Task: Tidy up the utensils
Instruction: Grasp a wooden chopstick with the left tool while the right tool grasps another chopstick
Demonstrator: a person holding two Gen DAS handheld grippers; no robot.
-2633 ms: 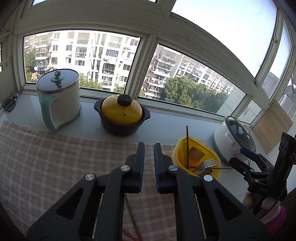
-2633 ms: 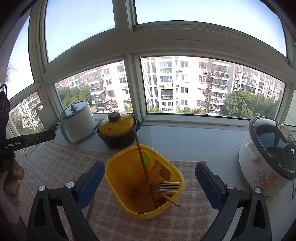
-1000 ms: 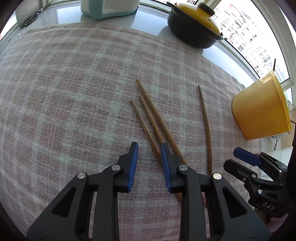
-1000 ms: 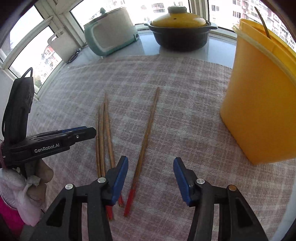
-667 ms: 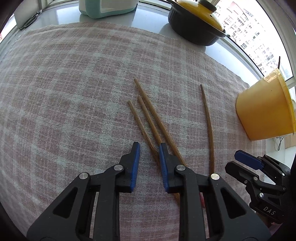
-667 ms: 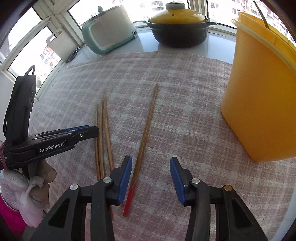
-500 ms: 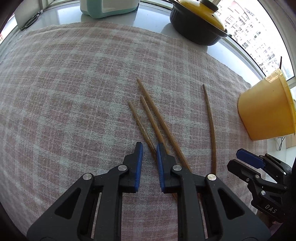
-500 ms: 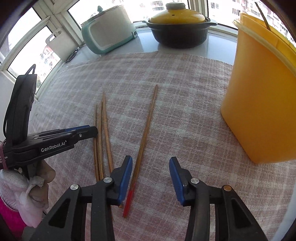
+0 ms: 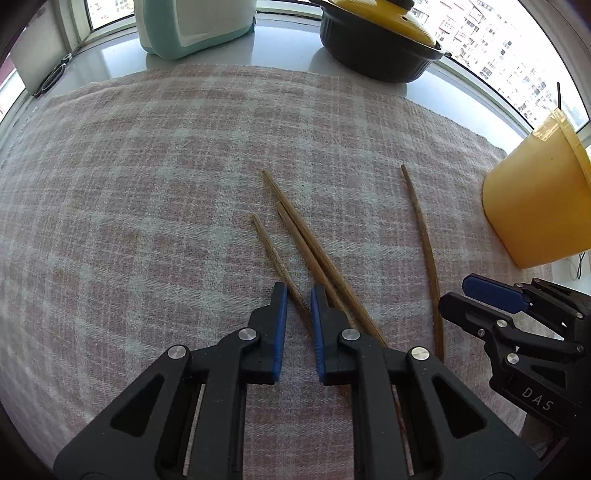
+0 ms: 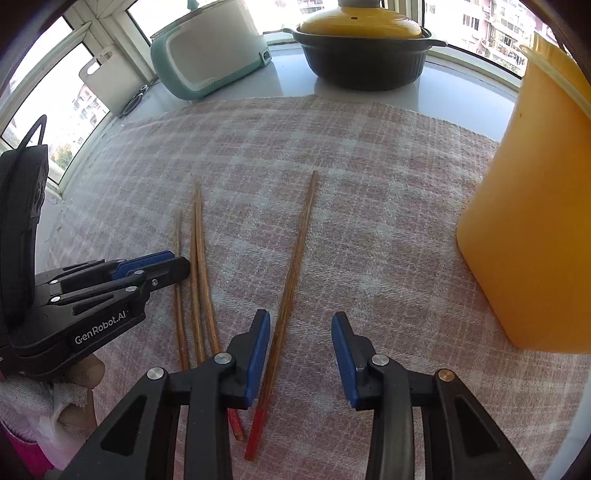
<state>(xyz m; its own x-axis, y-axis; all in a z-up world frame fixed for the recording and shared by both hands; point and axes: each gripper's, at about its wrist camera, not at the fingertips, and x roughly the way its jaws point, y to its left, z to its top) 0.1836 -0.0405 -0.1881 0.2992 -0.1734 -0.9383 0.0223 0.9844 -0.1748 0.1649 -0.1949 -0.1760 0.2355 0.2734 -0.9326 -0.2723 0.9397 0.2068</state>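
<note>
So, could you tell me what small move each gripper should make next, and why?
Probably finish closing both. The left gripper straddles the leftmost chopstick of three, its fingers having just been closing, though whether the pads press yet is unclear. The right gripper has also been closing around the separate chopstick, with a clear gap remaining. Then lift toward the yellow container.

Four wooden chopsticks (image 9: 421,236) — one yellow bucket (image 9: 535,210), one lidded casserole (image 9: 380,40), one teal-and-white cooker (image 9: 195,26).
</note>
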